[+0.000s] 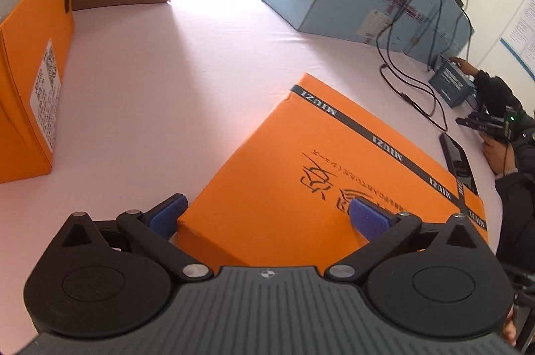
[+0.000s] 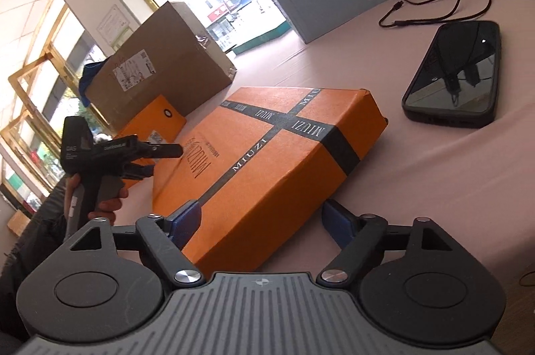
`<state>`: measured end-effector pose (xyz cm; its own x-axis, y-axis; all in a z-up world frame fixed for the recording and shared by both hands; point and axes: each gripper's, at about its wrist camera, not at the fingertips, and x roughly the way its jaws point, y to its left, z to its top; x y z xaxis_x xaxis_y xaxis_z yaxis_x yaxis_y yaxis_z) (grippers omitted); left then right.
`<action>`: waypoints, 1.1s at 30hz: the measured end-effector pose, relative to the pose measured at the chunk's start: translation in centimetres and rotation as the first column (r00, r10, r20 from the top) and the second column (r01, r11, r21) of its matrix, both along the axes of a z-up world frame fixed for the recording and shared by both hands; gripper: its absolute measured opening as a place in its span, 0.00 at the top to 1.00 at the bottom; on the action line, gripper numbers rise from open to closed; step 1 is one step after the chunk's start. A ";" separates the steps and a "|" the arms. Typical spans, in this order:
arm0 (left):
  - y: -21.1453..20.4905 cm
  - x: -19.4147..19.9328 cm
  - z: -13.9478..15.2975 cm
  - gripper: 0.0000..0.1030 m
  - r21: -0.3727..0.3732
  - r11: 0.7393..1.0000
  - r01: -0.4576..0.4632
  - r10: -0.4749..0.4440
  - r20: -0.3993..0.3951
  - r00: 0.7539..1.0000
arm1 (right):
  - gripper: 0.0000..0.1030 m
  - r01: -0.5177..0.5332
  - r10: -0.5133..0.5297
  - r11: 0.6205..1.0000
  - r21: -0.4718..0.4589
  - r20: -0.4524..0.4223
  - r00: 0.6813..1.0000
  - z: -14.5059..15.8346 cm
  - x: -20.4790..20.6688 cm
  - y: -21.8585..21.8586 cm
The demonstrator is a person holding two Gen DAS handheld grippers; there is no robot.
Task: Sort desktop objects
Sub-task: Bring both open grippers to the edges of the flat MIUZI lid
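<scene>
The flat orange box lies lid-up on the pink worktop, and every place here is given from it. The left gripper is held at one corner of it, fingers spread wide, one beside the box's side wall and the other above the lid; nothing is pinched. The right gripper is held at another corner, fingers likewise spread, one against the lid edge and one out over the worktop.

A slip is to be feared: the box is broad and the fingers only straddle corners, so a grasp closed on a corner could let it pivot or tip. If pushed along, it could be driven into the phone lying just beside it (with a cable beyond).

In the right wrist view the long axis is seen to run from the near corner away toward the brown carton; the open orange bag stands off to its side.
</scene>
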<state>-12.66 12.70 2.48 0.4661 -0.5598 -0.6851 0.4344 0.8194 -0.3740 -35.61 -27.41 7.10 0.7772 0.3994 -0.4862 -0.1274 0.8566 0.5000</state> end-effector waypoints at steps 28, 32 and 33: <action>6.3 -8.8 0.6 0.00 0.069 0.998 0.015 -0.015 0.000 1.000 | 0.00 -0.068 0.048 0.991 -0.112 -0.174 0.984 1.3 3.7 7.6; 6.7 -7.2 0.4 0.00 0.026 1.000 0.007 -0.005 -0.065 0.998 | 0.00 -0.017 0.039 0.995 0.095 -0.234 0.971 0.9 3.3 5.7; 6.9 -6.8 0.4 0.00 0.002 1.000 -0.002 0.002 -0.087 0.996 | 0.00 -0.005 0.041 0.988 0.155 -0.229 0.972 0.4 3.3 5.1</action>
<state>-19.47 19.62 2.88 0.4058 -0.5577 -0.7241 0.3989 0.8209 -0.4087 -32.36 -22.29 7.53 0.6405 0.4989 -0.5838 -0.0117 0.7665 0.6421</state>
